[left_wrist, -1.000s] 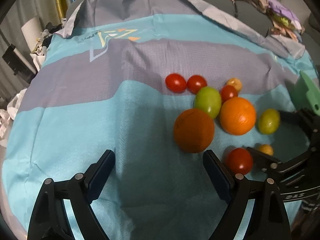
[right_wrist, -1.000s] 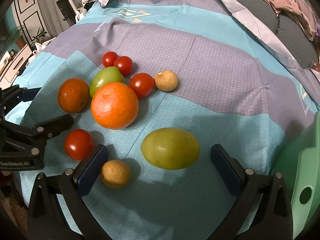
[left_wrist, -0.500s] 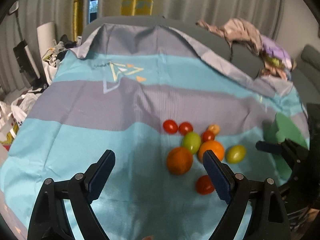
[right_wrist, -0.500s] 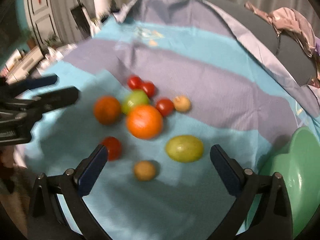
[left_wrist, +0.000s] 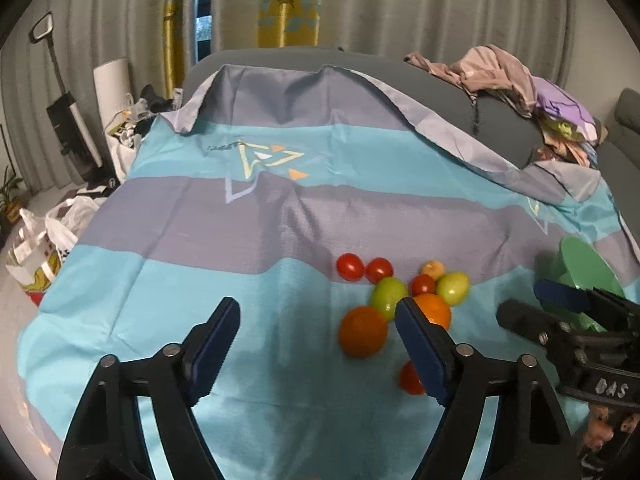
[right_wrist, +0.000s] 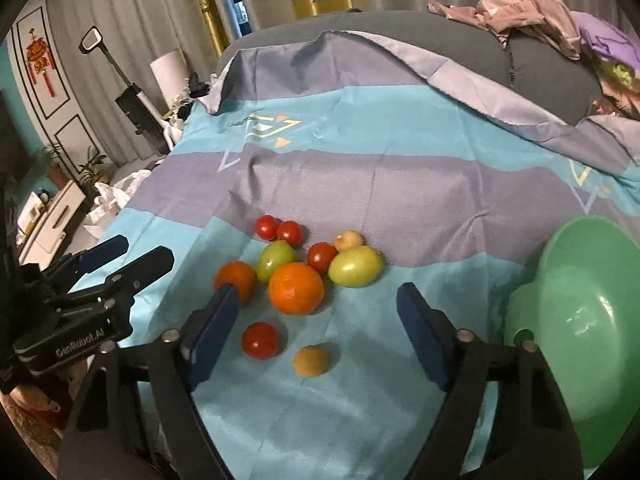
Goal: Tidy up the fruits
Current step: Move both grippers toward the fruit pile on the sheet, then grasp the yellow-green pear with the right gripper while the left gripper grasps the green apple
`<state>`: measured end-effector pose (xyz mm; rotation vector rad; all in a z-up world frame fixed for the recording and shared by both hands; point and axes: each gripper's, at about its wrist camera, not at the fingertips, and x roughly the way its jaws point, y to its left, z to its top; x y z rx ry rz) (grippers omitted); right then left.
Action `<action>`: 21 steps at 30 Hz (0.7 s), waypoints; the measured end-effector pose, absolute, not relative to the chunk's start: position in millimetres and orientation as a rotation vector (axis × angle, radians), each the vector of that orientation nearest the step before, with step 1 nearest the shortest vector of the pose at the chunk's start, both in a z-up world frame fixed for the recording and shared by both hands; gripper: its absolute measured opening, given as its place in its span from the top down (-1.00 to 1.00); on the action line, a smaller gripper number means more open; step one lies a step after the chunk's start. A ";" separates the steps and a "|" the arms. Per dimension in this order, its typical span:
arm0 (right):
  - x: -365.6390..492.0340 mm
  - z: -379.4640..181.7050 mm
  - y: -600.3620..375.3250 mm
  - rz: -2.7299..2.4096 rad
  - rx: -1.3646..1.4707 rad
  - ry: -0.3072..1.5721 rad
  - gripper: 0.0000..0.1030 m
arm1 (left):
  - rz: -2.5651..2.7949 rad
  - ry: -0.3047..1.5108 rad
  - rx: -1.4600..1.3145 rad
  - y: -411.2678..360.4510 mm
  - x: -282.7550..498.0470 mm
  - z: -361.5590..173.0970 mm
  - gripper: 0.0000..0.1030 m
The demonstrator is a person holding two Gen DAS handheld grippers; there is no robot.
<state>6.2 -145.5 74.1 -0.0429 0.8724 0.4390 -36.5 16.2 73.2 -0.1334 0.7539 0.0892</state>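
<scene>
On the bedsheet (right_wrist: 400,184), a cluster of fruit lies at centre. From the large orange (right_wrist: 295,288), two cherry tomatoes (right_wrist: 267,227) sit at 11 o'clock, a lone tomato (right_wrist: 260,341) at 7, a longan (right_wrist: 311,360) at 5. The bowl (right_wrist: 580,320) stands well apart at 3.

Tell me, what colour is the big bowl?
The bowl is green, plain with no pattern. It shows best in the right wrist view.

Cloth sheet (right_wrist: 420,184): thin woven fabric, slight sheen, creased. Green bowl (right_wrist: 580,320) right of sheet: glossy smooth plastic. Tomatoes (right_wrist: 260,341) on sheet: shiny skin; orange (right_wrist: 296,288) matt, dimpled.
</scene>
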 end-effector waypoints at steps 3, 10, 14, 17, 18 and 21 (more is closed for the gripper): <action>11.9 81.2 -148.4 0.420 -0.016 0.883 -0.25 | 0.074 0.755 -0.145 13.7 -35.9 73.7 -0.51; 25.8 98.2 -148.4 0.392 -0.010 0.892 -0.25 | 0.021 0.795 -0.321 26.8 -30.5 67.0 -0.30; 32.6 92.6 -149.2 0.376 0.005 0.920 0.00 | -0.018 0.849 -0.398 29.3 -25.5 59.1 -0.03; 37.5 81.5 -147.9 0.396 0.033 0.975 0.25 | -0.073 0.868 -0.419 23.9 -24.7 57.4 0.15; 39.0 78.1 -147.0 0.398 0.038 0.990 0.25 | -0.093 0.874 -0.417 20.7 -24.2 57.0 0.15; 44.0 67.4 -145.9 0.392 0.052 1.033 0.25 | -0.121 0.893 -0.411 14.2 -20.2 54.9 0.15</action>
